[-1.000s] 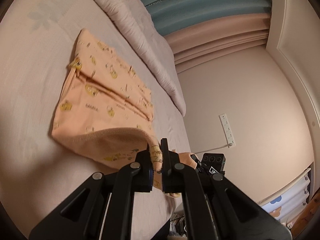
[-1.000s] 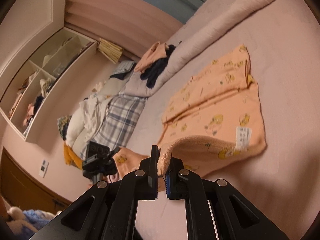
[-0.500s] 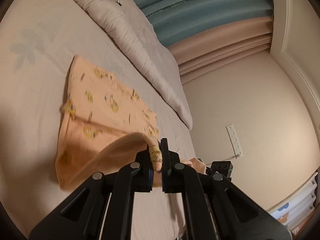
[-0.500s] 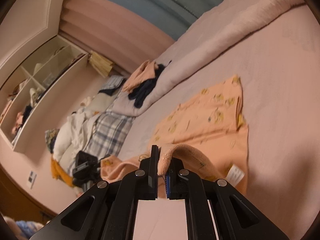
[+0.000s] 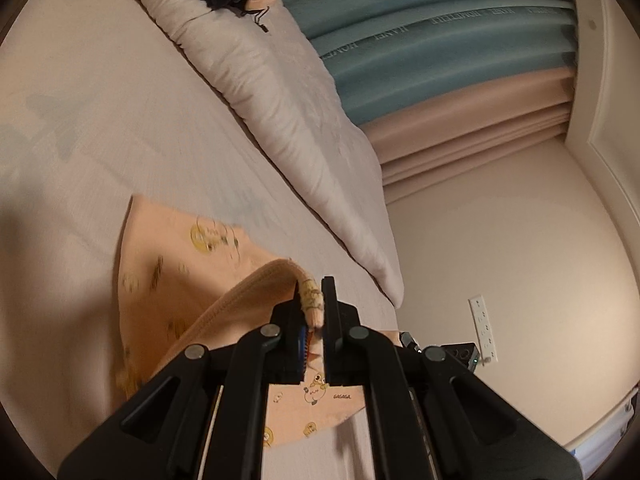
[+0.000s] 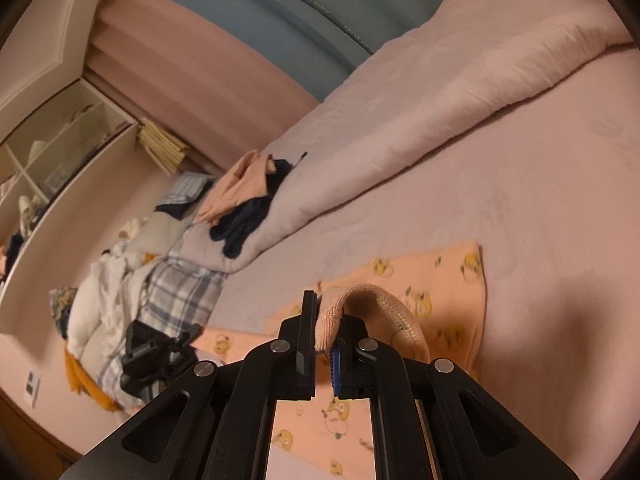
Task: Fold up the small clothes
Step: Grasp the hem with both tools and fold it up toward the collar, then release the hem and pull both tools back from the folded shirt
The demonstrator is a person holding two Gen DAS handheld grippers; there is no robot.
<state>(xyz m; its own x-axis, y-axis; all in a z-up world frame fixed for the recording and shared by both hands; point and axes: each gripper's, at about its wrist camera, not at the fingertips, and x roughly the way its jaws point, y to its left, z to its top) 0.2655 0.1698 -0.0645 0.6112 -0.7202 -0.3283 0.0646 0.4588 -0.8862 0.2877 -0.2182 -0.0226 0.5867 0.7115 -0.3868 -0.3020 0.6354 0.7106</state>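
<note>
A small orange garment (image 5: 172, 280) with yellow cartoon prints lies on the pink bed sheet (image 5: 100, 100). My left gripper (image 5: 314, 304) is shut on one corner of its ribbed waistband and holds it lifted over the rest of the cloth. In the right wrist view the same garment (image 6: 444, 288) lies flat ahead, and my right gripper (image 6: 324, 316) is shut on the other waistband corner, with the ribbed band arching up over the right finger. The other gripper (image 6: 148, 356) shows at the left in the right wrist view.
A rolled pale quilt (image 5: 280, 100) runs along the far side of the bed (image 6: 440, 92), with dark and peach clothes (image 6: 248, 196) on it. A heap of plaid and white laundry (image 6: 152, 292) lies at the bed's left end. Curtains (image 5: 440, 40) and a wall socket (image 5: 484, 328) are beyond.
Both grippers have carried the waistband forward over the garment toward its far edge. Less of the flat cloth shows ahead of the fingers. Both stay shut on the waistband.
</note>
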